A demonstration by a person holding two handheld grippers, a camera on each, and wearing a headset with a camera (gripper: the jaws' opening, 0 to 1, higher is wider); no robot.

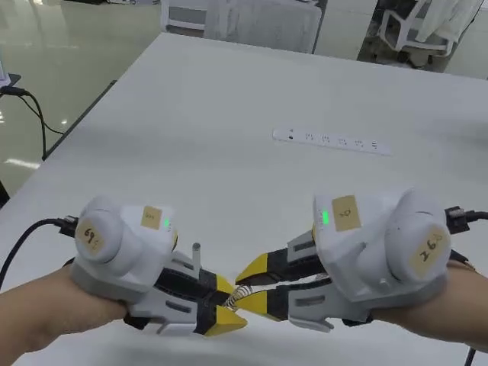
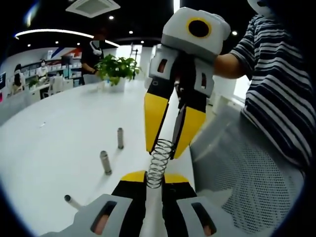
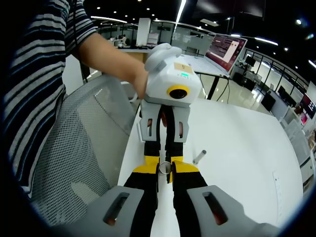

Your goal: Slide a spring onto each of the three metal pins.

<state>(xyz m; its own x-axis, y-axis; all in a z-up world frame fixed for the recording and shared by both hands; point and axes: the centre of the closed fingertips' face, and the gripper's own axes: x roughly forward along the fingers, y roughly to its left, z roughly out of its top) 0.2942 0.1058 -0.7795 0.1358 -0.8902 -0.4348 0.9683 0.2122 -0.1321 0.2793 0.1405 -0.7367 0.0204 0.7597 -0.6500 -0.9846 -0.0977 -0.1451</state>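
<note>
A small metal spring spans the gap between my two grippers near the table's front edge. The left gripper is shut on one end and the right gripper on the other. In the left gripper view the spring runs from my own jaws up to the right gripper. Three metal pins stand on the white table to the left. The right gripper view shows the spring end-on, with a pin beside it. One pin stands just behind the left gripper.
A white power strip lies mid-table. Office chairs stand at the far side. A black cable trails off the left edge. A grey mesh chair sits close beside the table, next to the person in a striped shirt.
</note>
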